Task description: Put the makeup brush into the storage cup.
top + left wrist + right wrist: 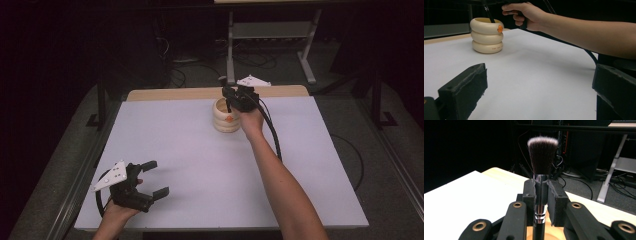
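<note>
The white tabletop [190,165] is carrying a cream holder [225,116] built like three stacked rings, standing upright near its far edge. The person's right arm is reaching across to it, and the right tool [541,192] is hanging just over the holder's mouth with its jaws pinching the metal collar of a makeup brush [542,157]. The brush is standing upright, bristles up, its dark handle running down into the holder. Near the front left corner, well apart from the holder, the left tool [151,178] is resting idle with its jaws spread and nothing between them. The step in hand looks like seating the brush in the holder; the next move probably calls for a straight descent, then spreading the jaws without tipping the holder.
</note>
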### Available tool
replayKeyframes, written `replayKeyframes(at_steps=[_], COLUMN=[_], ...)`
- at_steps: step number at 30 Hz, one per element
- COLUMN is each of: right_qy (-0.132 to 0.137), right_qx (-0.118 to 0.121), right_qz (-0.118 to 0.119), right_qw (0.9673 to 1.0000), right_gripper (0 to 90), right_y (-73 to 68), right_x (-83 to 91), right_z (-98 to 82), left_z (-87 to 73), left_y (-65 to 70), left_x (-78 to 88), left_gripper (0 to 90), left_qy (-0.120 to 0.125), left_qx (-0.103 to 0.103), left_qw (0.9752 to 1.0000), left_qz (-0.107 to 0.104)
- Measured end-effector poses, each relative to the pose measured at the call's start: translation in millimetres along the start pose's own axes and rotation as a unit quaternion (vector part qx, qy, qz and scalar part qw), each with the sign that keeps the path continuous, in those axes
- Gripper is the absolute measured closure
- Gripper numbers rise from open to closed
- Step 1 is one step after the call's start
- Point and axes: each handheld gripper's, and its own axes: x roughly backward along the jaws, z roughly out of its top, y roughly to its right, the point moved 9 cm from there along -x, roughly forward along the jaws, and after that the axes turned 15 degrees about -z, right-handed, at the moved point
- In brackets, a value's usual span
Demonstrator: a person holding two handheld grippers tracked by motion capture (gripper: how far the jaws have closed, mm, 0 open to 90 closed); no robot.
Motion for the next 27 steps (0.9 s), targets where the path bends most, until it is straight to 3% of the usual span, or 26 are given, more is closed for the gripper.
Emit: replayKeyframes(at_steps=[4,12,18,27], right_qy=[-0.003,-0.013,-0.026,-0.036], right_qx=[-0.001,-0.007,-0.014,-0.006], right_qz=[0.001,0.003,0.009,0.023], right_qw=[1.0000,0.9999,0.9995,0.9991], right_gripper=[76.5,48.7,35.6,16.0], right_y=[0.6,1.5,2.5,2.9], right_x=[-0.2,0.8,3.4,10.1], right_z=[-2.7,-6.1,-7.0,-6.1], left_z=[-0.2,-0.4,-0.1,0.7], left_y=[0.5,0.3,-0.3,-2.0], left_x=[-0.4,-1.0,-1.9,-4.6], left_gripper=[0.0,0.0,0.0,0.0], left_qy=[0.000,0.000,0.001,0.002], left_qx=[0.003,0.003,0.003,0.004], left_qw=[1.0000,1.0000,1.0000,1.0000], left_qz=[0.000,0.000,0.001,0.001])
